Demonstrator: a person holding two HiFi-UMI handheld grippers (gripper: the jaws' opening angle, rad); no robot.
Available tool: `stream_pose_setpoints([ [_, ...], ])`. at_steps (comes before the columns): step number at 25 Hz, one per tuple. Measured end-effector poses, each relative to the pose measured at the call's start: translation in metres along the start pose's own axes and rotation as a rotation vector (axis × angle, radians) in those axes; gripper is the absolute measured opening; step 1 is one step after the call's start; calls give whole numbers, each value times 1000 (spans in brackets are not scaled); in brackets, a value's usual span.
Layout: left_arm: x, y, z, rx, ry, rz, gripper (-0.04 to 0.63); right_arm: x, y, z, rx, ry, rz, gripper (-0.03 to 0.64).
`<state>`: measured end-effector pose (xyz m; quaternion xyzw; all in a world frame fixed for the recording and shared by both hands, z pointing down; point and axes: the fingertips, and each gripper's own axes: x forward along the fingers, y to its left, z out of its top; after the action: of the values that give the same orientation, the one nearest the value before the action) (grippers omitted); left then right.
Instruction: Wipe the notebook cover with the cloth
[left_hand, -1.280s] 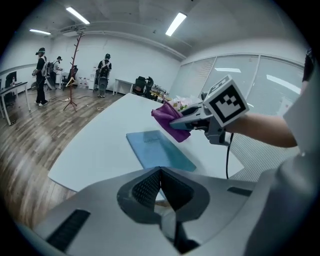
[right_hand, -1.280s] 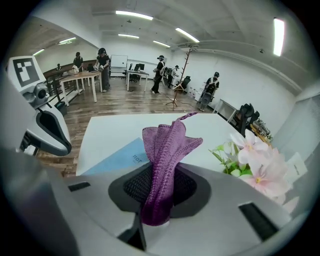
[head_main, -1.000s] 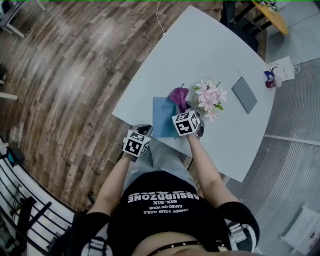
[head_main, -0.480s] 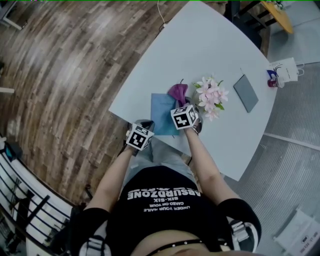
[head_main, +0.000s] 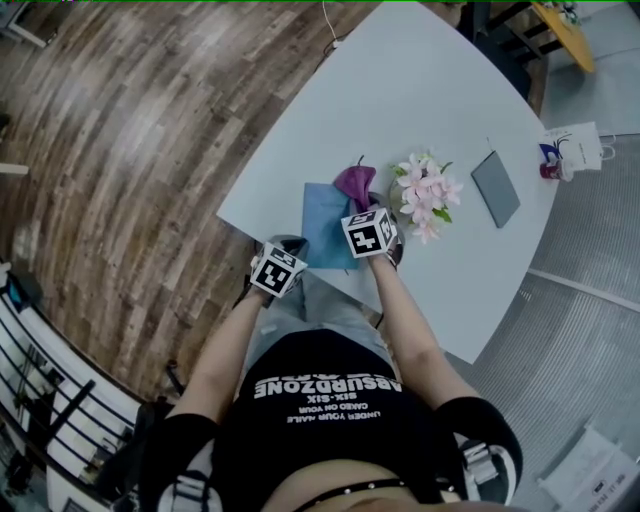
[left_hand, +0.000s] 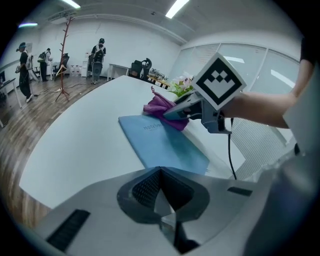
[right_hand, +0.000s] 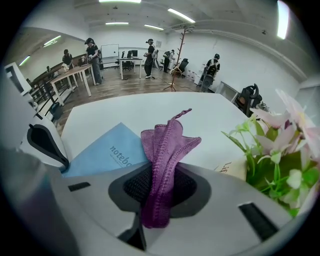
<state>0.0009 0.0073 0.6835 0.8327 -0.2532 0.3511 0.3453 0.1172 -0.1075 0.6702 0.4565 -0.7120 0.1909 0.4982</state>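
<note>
My right tongs (right_hand: 159, 192) are closed on the purple cloth (right_hand: 167, 145), which stands up between them in folds. The cloth is at the far right corner of the blue notebook (head_main: 322, 232), and this notebook lies flat on the pale worktop (head_main: 420, 90), near its front edge. My left tongs (left_hand: 159, 175) are pressed together with nothing between them, just beside the notebook's near left corner. A bunch of pink flowers (head_main: 425, 192) stands just right of the cloth.
</note>
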Motion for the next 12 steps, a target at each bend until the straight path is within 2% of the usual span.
stream_pose_setpoints([
  [12, -2, 1, 0, -37, -8, 11, 15, 0, 16, 10, 4, -8, 36, 91],
])
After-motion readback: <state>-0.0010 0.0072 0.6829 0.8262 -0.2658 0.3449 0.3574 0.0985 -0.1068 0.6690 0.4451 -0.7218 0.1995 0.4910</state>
